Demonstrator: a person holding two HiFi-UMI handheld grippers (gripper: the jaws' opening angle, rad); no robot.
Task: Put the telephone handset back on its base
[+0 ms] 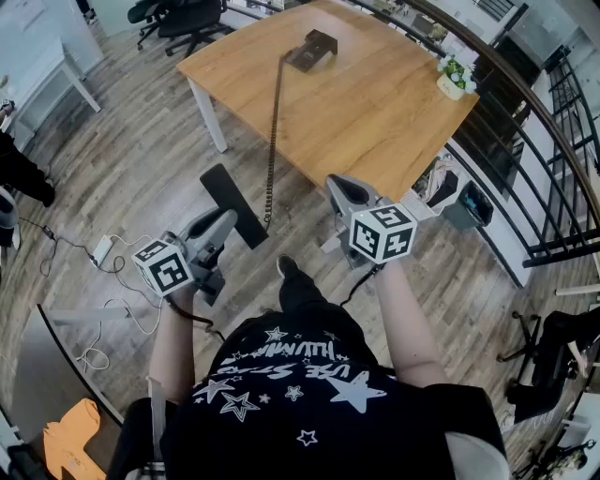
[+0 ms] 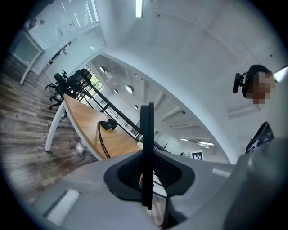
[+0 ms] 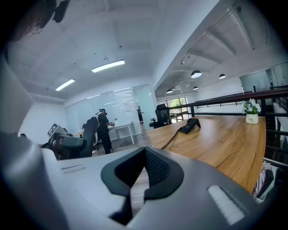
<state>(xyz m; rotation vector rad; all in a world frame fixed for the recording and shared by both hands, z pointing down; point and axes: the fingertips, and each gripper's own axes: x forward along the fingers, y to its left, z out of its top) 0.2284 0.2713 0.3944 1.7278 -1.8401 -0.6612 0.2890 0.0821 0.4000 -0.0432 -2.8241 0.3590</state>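
The long, flat black telephone handset (image 1: 232, 201) is off its base and off the light-brown wooden table (image 1: 375, 103). It hangs in the air just short of the table's near edge, over the grey-brown plank floor (image 1: 141, 169). The left gripper (image 2: 147, 168) has it: the jaws are drawn in to a narrow gap and their dark ribbed pads (image 2: 128, 170) press on the two broad faces of the handset. In the left gripper view the handset shows edge-on as a thin upright black strip. A black coiled cord (image 1: 273, 122) runs from the handset up over the table's near edge and across the top to the black telephone base (image 1: 312, 49). The base sits near the table's far edge with its cradle bare.

The right gripper (image 3: 143, 155) is held in front of the table's near edge, to the right of the handset and clear of it. Its jaws are brought together, the pad tips meeting, with nothing between them.

At the table's right corner stands a small white pot of green leaves and white flowers (image 1: 455, 80). A black metal railing (image 1: 525, 112) runs along beyond the table's right side. Black office chairs (image 1: 183, 14) stand past the table's far-left corner. On the floor well to the left of the table lie white cables with a small white adapter block (image 1: 101, 251).
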